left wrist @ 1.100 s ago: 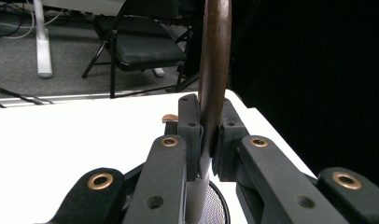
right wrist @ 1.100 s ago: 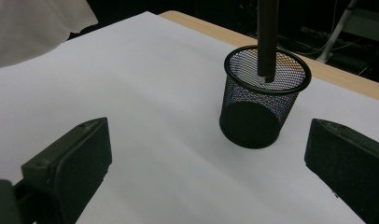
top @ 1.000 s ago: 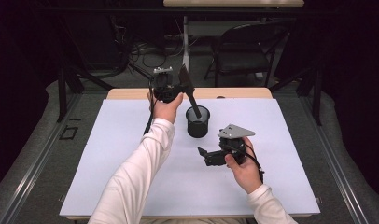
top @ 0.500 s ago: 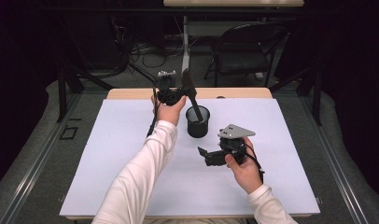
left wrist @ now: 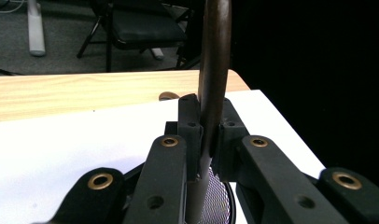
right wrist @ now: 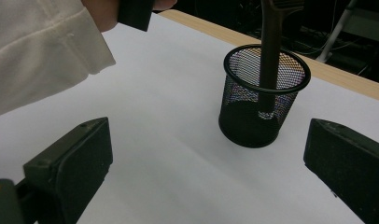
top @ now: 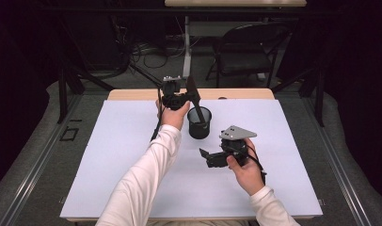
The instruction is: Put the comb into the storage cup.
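A black mesh cup stands on the white sheet near the table's far middle. My left gripper is above the cup's left rim and is shut on a dark spatula. The spatula stands nearly upright, blade up, with its handle end inside the cup. In the left gripper view the jaws of my left gripper clamp the spatula over the cup's mesh. My right gripper is open to the cup's front right, nothing in it. In the right gripper view my right gripper faces the cup and spatula.
The white sheet covers most of the wooden table. A folding chair and cables lie on the floor beyond the far edge. A white sleeve reaches across the left of the right gripper view.
My left gripper has moved a little right and down with the spatula, bringing its handle end lower into the cup. The right gripper has stayed where it was.
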The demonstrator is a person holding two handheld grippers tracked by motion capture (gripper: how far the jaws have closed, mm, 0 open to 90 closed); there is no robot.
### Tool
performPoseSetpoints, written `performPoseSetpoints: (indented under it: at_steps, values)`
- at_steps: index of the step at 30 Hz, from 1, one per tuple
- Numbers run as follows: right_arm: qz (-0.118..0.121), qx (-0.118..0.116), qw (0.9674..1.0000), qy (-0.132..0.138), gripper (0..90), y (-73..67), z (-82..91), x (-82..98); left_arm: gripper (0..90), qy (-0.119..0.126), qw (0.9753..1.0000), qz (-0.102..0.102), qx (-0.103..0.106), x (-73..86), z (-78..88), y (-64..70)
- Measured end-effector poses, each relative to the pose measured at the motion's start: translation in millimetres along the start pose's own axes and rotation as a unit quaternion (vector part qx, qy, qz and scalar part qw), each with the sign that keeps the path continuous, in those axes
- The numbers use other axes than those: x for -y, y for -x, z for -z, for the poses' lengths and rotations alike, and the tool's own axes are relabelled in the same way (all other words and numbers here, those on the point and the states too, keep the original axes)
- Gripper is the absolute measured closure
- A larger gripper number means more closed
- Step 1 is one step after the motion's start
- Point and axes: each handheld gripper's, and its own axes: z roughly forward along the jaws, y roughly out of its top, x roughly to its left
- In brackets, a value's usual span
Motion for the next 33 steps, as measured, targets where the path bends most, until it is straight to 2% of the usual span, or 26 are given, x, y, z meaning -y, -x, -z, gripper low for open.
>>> performPoseSetpoints:
  at_steps: [6, 17, 21, 33]
  values:
    - [0.0, 0.001, 1.0, 0.0, 1.0, 0.8, 0.2, 0.1, 83.9, -0.005, 1.0, -0.004, -0.002, 5.0, -5.0, -0.3]
    - [0.002, 0.0, 1.0, -0.003, 1.0, -0.4, -0.6, 0.6, 84.0, -0.007, 1.0, 0.005, -0.003, 14.1, -12.6, -3.8]
    - [0.003, 0.001, 1.0, -0.004, 1.0, -0.2, -0.7, 0.7, 84.0, -0.011, 0.9999, 0.002, -0.005, 17.1, -15.2, -4.3]
    - [0.005, 0.0, 1.0, -0.005, 1.0, -0.6, -1.3, 1.1, 84.0, -0.009, 0.9998, 0.016, -0.003, 22.9, -17.9, -9.6]
